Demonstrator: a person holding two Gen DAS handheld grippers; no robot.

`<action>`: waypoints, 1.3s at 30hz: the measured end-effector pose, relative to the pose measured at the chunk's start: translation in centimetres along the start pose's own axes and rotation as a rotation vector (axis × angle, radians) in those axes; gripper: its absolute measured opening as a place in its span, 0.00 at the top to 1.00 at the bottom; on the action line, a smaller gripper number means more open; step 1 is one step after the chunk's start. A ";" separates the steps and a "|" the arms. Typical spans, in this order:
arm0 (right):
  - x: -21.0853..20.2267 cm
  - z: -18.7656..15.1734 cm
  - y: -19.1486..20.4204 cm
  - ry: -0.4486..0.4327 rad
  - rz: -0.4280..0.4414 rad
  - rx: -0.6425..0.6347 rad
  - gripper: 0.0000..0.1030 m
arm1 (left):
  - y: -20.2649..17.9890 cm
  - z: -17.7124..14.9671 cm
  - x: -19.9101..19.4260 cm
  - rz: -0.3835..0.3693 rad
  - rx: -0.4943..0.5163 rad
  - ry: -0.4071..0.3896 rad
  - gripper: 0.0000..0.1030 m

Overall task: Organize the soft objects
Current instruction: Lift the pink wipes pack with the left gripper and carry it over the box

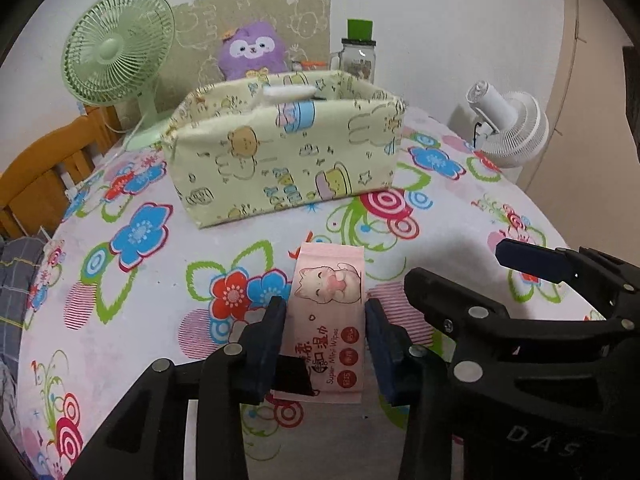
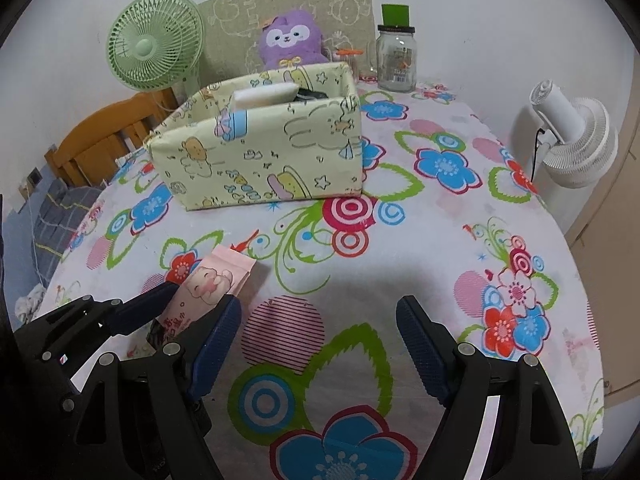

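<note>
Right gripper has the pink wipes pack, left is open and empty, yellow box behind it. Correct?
Sides swapped. The left gripper is shut on the wipes pack; the right gripper is open and empty, as the right wrist view shows. The yellow box does sit behind the pack.

My left tongs [image 1: 325,320] bracket the pink wipes pack [image 1: 328,312] lying on the flowered table [image 1: 160,280], one pad at each long side. My right tongs [image 1: 516,280] sit to the right, spread wide. Beyond stands the yellow fabric box [image 1: 288,156], a white pack [image 1: 288,94] poking above its rim.
</note>
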State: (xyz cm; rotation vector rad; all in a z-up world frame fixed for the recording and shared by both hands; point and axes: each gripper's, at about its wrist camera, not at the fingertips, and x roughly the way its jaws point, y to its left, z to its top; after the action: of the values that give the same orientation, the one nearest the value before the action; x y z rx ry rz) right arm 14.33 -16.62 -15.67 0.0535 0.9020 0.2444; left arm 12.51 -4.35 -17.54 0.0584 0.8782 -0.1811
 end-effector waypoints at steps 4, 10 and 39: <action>-0.8 0.4 0.0 -0.010 -0.012 -0.010 0.20 | -0.4 0.4 -0.7 0.025 -0.011 -0.020 0.60; -2.5 1.1 -0.2 -0.035 -0.014 -0.017 0.20 | -1.0 1.1 -2.2 0.019 -0.012 -0.038 0.60; -10.6 5.7 1.1 -0.181 0.008 -0.007 0.20 | -1.5 5.8 -10.5 0.082 -0.038 -0.199 0.60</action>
State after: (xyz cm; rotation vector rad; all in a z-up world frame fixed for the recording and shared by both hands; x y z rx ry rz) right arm 12.27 -17.66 -3.79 0.0722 0.7211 0.2462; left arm 10.11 -5.12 -5.74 0.0402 0.6795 -0.0912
